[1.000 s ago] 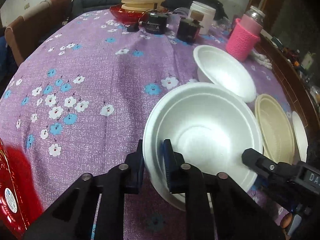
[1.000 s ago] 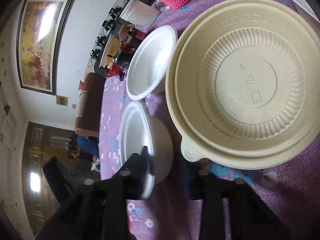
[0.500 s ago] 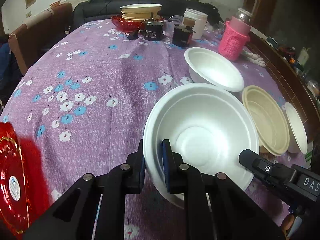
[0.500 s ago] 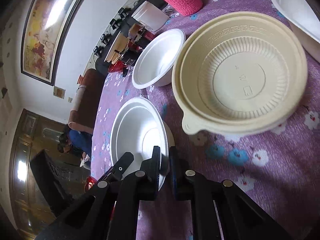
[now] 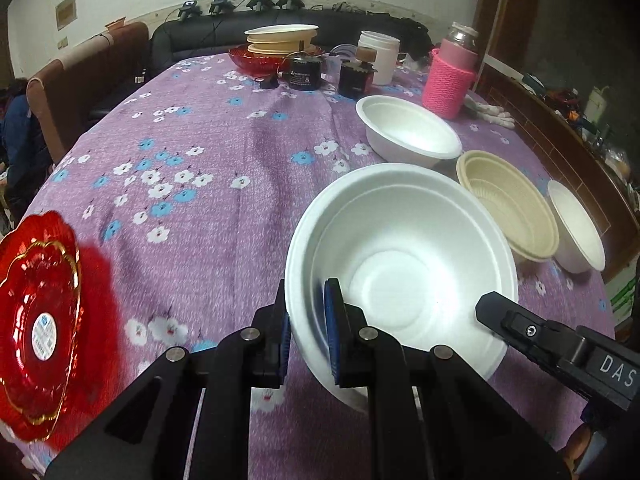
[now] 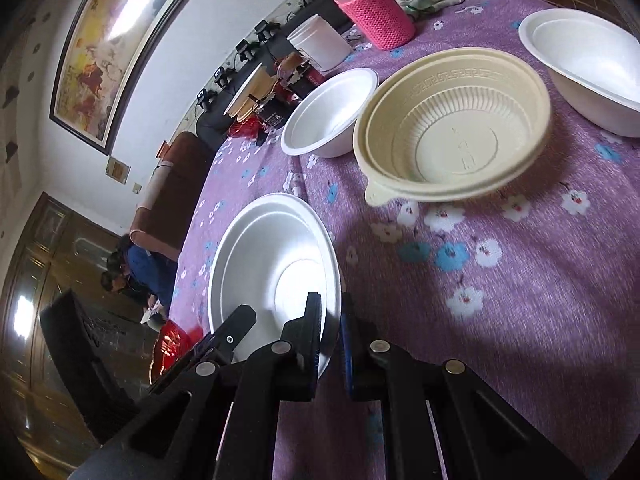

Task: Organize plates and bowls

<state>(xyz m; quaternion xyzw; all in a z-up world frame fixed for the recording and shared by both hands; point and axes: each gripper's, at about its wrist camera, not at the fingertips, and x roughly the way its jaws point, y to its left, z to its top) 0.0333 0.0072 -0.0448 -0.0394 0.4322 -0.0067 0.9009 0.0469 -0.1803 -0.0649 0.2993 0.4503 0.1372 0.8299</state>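
Left gripper (image 5: 306, 334) pitched steeply down, fingers (image 5: 334, 332) clamped tight on the near rim of the white bowl (image 5: 404, 264), one finger inside the wall, one outside, at about 7 o'clock of the bowl. Right gripper (image 6: 330, 334) rolled over and angled down, fingers (image 6: 314, 330) pinched shut on the same bowl's rim, seen in the left wrist view coming in at about 4 o'clock of the bowl.
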